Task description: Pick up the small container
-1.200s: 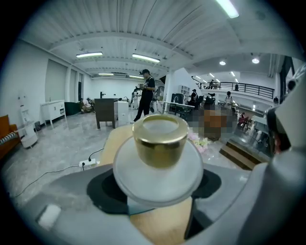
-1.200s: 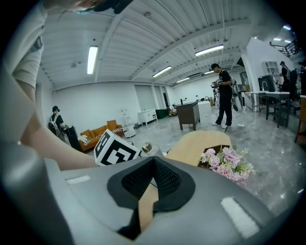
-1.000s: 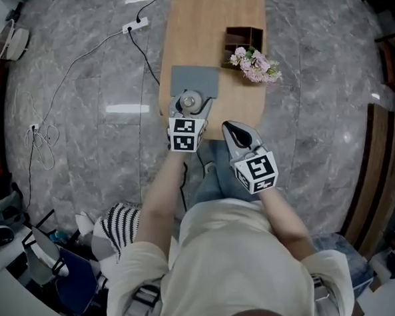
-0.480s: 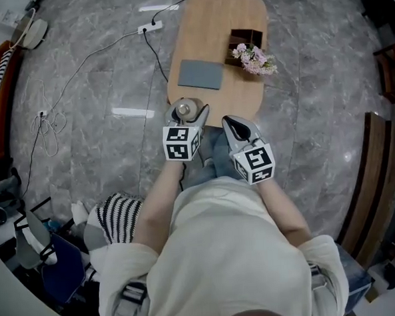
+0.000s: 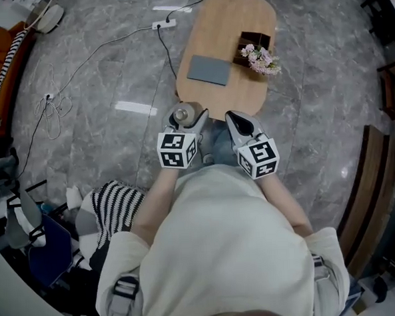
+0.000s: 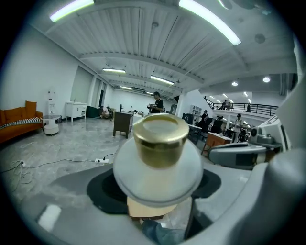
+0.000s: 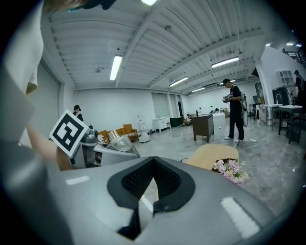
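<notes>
The small container (image 5: 183,112), a frosted round jar with a gold lid, sits between the jaws of my left gripper (image 5: 187,118), which is shut on it and holds it in the air, just off the near end of the wooden table (image 5: 230,92). The left gripper view shows the gold lid (image 6: 160,142) upright, with the pale body filling the space between the dark pads. My right gripper (image 5: 235,120) hangs beside it, jaws shut on nothing, the pads (image 7: 158,184) meeting. From the right gripper view, the container (image 7: 114,136) appears to the left.
On the table lie a grey mat (image 5: 209,70), a brown box (image 5: 254,39) and pink flowers (image 5: 261,59). A power strip (image 5: 160,24) and cables run over the marble floor to the left. A striped cloth (image 5: 117,207) lies near the person's left side.
The left gripper has lifted the container off the grey mat and drawn it back past the table's near edge. The person has backed away, and the right gripper came with them.
</notes>
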The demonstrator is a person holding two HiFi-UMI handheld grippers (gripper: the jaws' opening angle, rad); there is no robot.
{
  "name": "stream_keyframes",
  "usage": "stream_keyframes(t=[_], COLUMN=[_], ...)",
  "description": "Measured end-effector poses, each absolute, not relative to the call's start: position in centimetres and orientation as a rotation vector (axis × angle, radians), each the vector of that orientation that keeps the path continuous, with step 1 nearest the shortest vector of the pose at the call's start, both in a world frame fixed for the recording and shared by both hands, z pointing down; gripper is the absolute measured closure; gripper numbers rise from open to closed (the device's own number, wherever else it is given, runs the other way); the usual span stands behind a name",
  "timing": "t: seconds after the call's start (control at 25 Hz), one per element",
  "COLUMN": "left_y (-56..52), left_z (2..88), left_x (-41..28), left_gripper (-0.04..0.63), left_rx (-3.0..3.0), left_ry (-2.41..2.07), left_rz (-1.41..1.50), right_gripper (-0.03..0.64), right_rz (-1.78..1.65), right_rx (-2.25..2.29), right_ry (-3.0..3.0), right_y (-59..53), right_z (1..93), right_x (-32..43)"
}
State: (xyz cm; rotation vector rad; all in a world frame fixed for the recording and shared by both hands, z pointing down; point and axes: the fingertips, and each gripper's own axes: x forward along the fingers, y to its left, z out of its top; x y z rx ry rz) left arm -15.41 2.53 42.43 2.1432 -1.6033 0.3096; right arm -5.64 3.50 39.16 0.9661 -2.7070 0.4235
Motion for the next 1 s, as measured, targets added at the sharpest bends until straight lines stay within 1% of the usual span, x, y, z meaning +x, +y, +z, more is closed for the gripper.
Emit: stream_keyframes(t=[0.48, 1.0], left_y=[5.8, 5.3], left_z=[39.9, 40.2], left_x=[-17.2, -18.0], left_gripper=[0.255, 0.255], left_rx=[2.130, 2.117], left_ry=[-1.651, -1.654], left_rz=[0.237, 0.222], right_gripper=[0.617, 0.618], right_rz=[0.346, 0.335], right_rx=[0.937, 0.975], right_ry=[-2.735, -2.709], right_y=[5.1, 4.3], right_z=[37.8, 37.7], right_x=[-6.6, -6.2])
